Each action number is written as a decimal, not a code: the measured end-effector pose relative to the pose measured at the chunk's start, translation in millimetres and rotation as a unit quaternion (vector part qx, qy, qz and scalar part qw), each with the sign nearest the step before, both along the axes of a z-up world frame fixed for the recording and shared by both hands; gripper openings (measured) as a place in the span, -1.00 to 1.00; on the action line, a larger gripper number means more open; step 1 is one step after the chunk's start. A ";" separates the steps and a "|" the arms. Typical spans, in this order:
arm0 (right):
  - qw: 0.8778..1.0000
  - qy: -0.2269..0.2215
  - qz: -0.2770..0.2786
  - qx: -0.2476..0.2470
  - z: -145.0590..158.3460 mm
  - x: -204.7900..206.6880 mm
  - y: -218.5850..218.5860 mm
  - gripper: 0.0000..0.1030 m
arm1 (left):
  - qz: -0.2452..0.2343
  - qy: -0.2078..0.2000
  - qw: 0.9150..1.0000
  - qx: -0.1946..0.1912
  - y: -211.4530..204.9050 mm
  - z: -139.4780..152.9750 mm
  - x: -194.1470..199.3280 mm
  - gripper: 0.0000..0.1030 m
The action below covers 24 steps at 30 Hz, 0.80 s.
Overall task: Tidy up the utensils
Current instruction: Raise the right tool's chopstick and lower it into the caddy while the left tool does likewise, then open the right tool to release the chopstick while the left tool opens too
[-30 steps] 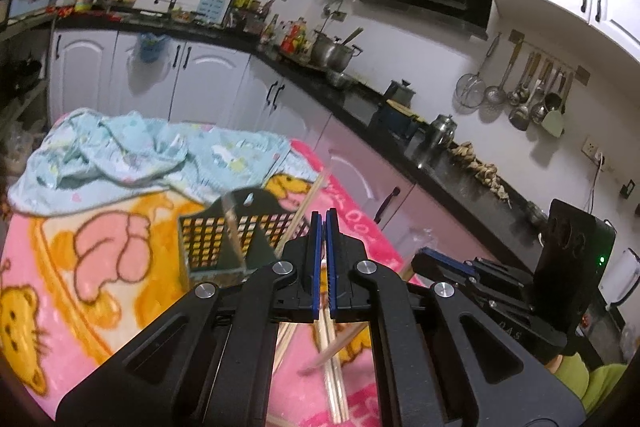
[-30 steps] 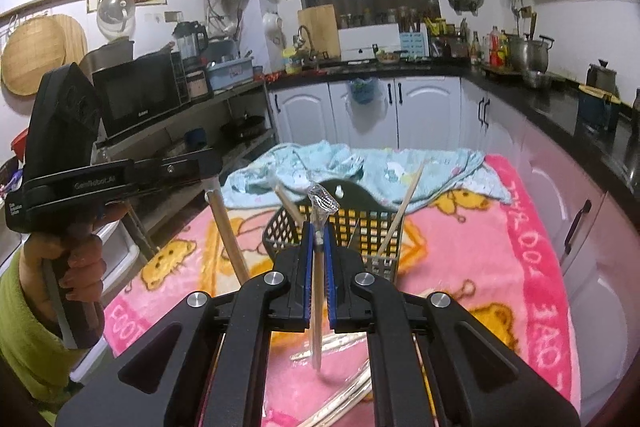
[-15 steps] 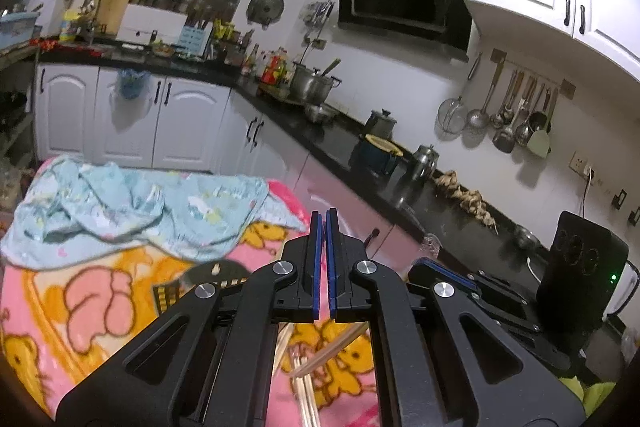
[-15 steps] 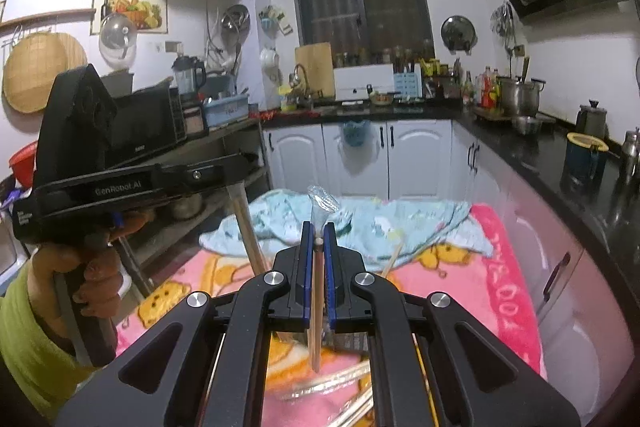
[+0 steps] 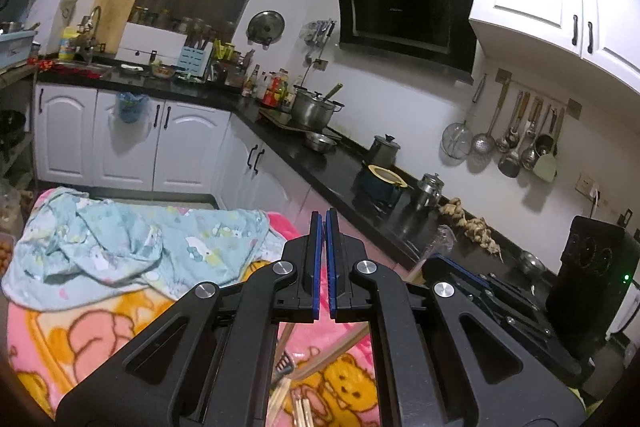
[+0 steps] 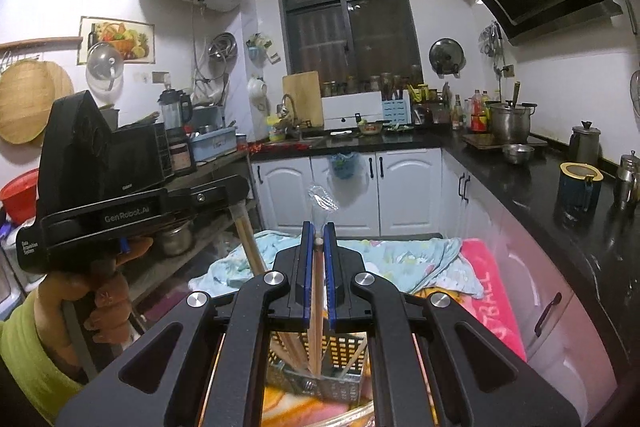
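Above the black basket (image 6: 320, 367), you are clamping wrapped chopsticks (image 6: 318, 307) in your right hand-held gripper (image 6: 318, 239); your left hand-held gripper (image 5: 322, 223) is pinching a wooden stick (image 6: 248, 243). Some sticks are standing binned; loose chopsticks (image 5: 300, 399) are waiting on the pink blanket (image 5: 80, 331).

Below the right gripper (image 6: 318, 247), the black perforated utensil basket (image 6: 344, 355) bristles with upright wooden chopsticks (image 6: 316, 311); at nine o'clock, the left gripper (image 6: 224, 193) crowds close (open air elsewhere).
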State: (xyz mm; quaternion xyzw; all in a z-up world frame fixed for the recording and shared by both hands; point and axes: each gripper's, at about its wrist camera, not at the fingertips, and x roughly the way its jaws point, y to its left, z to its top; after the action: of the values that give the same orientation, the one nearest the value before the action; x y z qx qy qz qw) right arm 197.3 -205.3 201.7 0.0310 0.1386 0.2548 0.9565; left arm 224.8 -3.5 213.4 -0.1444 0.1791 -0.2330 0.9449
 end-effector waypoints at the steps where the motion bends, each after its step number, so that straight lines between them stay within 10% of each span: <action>1: 1.000 0.000 -0.001 0.001 0.5 4.3 -0.6 -0.89 | 0.002 -0.001 1.000 0.001 1.4 -0.1 2.8 -0.99; 24: 0.998 0.064 -0.024 -0.017 -61.3 74.4 16.5 -0.88 | 0.013 0.066 0.998 -0.007 22.2 -66.0 63.3 -0.99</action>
State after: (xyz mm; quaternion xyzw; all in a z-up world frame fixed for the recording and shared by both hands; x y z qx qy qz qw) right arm 271.7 -188.7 140.4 0.0339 0.2030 0.2271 0.9519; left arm 288.1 18.8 147.3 -0.1683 0.2377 -0.2124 0.9328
